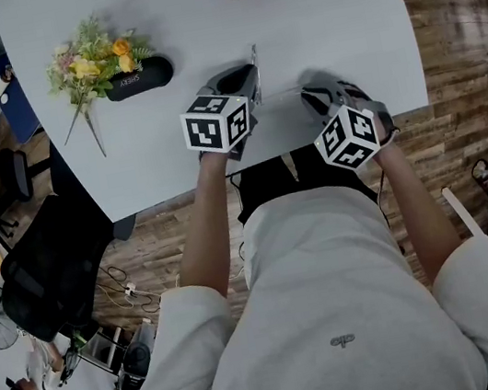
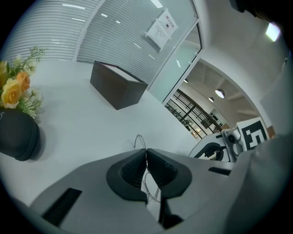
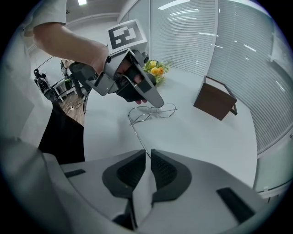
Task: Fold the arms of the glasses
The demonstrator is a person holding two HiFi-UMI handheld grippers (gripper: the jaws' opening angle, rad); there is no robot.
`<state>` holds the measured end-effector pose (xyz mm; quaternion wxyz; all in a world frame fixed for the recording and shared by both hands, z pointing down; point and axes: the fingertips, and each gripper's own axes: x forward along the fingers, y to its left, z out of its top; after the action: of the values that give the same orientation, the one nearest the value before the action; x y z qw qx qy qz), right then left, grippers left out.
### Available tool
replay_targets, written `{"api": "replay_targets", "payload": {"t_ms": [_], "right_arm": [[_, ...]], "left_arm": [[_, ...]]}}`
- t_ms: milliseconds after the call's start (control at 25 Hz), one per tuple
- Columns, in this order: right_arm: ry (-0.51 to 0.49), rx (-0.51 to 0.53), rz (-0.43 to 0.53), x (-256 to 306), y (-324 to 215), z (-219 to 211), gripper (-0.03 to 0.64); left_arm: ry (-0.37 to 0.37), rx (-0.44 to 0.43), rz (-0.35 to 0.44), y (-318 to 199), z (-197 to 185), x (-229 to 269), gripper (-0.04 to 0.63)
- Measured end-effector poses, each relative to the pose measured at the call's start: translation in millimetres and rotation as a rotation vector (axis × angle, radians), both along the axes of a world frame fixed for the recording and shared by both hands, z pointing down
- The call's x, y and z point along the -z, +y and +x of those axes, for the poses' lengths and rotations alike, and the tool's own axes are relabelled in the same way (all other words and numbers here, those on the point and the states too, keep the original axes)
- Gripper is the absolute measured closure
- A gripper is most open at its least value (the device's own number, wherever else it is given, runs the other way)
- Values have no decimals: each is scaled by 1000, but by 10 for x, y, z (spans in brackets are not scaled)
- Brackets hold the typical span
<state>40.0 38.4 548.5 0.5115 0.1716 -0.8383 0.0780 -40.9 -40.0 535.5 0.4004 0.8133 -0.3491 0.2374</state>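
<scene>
Between the pads of the left gripper (image 2: 146, 153) sits the wire rim of the glasses (image 3: 153, 112). The jaws are clenched on it, with thin frame wire showing both above and below the closed tips. The right gripper view shows those tips bearing down on the front of the frame, which rests on the white table (image 3: 201, 137).

From the frame's near corner one temple arm (image 3: 137, 135) runs straight out, unfolded, toward the right gripper (image 3: 148, 154). Its end reaches into the narrow gap between that gripper's jaws. They stand a little apart, and the gap looks wider than the wire, so I judge the pads are not yet pressing it. I cannot make out the other temple arm.

Beyond the left gripper's fingertips and off to the side lie a black glasses case (image 1: 139, 77) and a spray of flowers (image 1: 94, 62). A brown box (image 3: 215, 103) stands well past the frame.

The main risk is the arm's thinness. A pinch so near its end could let the wire slip out sideways as the arm swings in. If the push runs off the hinge's line, the arm or hinge may bend. A hard swing could also twist the rim in the left grip or drag the frame across the table.
</scene>
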Motion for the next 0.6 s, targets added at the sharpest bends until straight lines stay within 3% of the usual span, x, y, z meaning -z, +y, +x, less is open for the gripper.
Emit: {"api": "replay_targets", "payload": {"t_ms": [600], "right_arm": [[-13,9,14,-21,-145,-92,572]], "left_arm": [[4,1,-4,25,-6,-10,569]]}}
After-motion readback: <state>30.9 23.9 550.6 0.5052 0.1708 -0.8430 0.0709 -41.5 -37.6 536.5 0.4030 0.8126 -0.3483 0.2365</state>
